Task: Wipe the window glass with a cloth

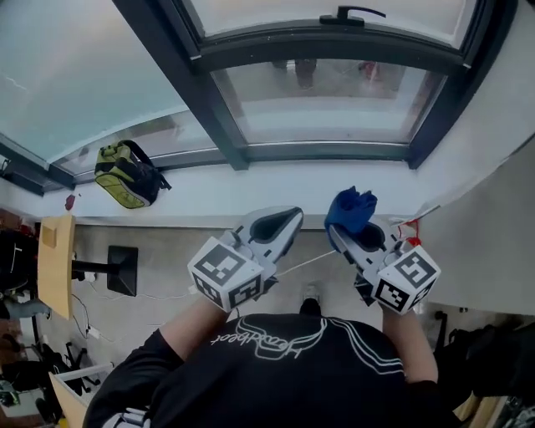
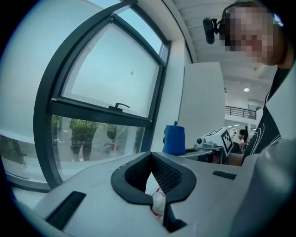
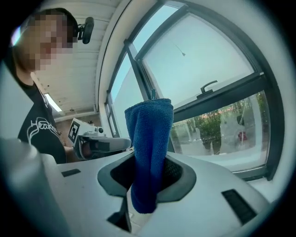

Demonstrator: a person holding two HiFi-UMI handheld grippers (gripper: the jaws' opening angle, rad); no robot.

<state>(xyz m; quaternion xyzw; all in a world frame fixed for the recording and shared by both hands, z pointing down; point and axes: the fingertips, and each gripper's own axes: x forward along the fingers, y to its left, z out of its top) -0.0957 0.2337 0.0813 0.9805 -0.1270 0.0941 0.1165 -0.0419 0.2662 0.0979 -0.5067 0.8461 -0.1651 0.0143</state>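
Observation:
The window glass (image 1: 326, 104) sits in dark frames straight ahead, above a white sill (image 1: 276, 188). It also fills the left gripper view (image 2: 111, 74) and the right gripper view (image 3: 203, 60). A blue cloth (image 1: 351, 209) stands up out of my right gripper (image 1: 338, 227), which is shut on it just short of the sill. The folded cloth (image 3: 148, 139) hides the tips of the right gripper (image 3: 150, 159). Beside it to the left, my left gripper (image 1: 284, 219) is shut and holds nothing. Its tips (image 2: 151, 157) meet, and the cloth (image 2: 174, 140) shows beyond them.
A green and black backpack (image 1: 125, 174) lies on the sill at the left. A black window handle (image 1: 351, 14) sits on the upper sash. A white wall (image 1: 493, 125) closes in on the right. A thin white cord (image 1: 305, 263) runs under the grippers. A wooden desk (image 1: 54, 263) stands lower left.

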